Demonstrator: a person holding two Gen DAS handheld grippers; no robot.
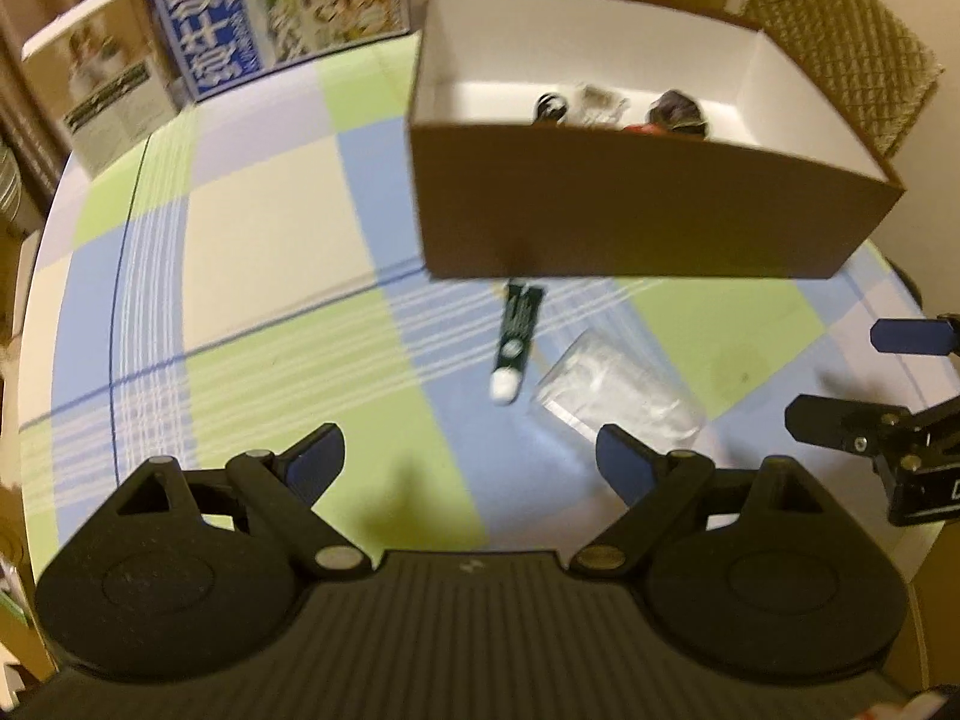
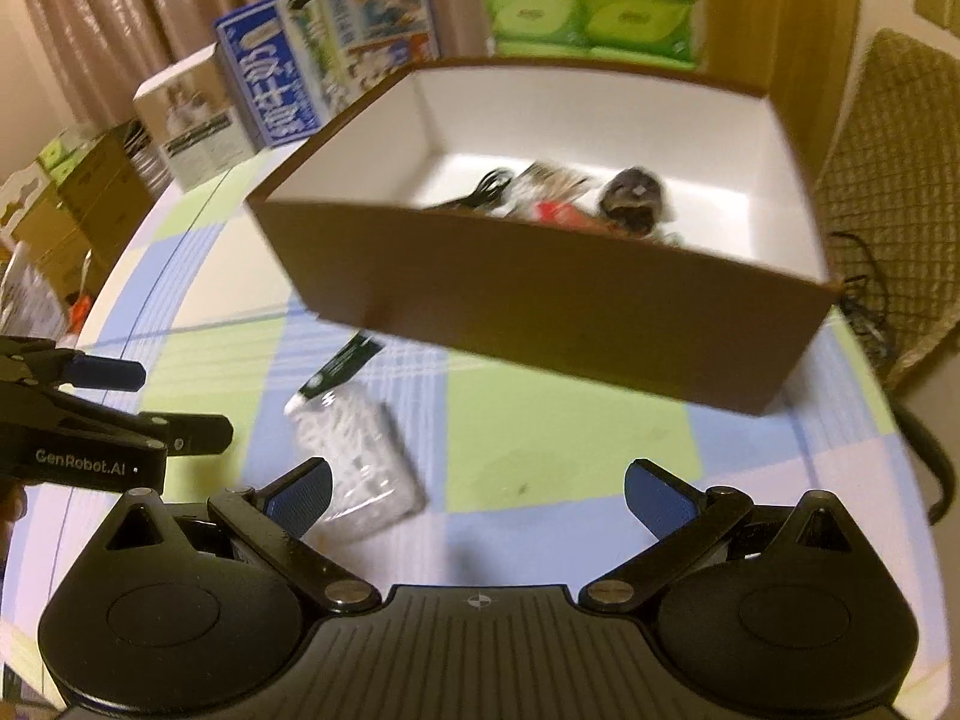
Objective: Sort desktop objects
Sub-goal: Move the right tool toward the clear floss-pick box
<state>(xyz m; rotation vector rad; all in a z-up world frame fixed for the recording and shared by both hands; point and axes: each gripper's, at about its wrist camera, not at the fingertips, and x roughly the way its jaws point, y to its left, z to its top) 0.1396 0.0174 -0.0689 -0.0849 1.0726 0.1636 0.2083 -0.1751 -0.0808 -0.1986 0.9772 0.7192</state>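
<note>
Boxes [image 2: 336,54] stand behind the table [image 1: 252,228]. Brown box [image 1: 630,210] hides its blurry things. Clear pack [image 1: 612,396] and tube [image 1: 516,336] lie before it. Left gripper [image 1: 471,462] and right gripper [image 2: 477,492] are wide open, empty.

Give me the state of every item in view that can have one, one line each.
left gripper: open, empty.
right gripper: open, empty.
brown box: lidless, a few items inside.
green tube: lying on the tablecloth, white cap on.
clear packet: lying flat beside the tube's cap end.
</note>
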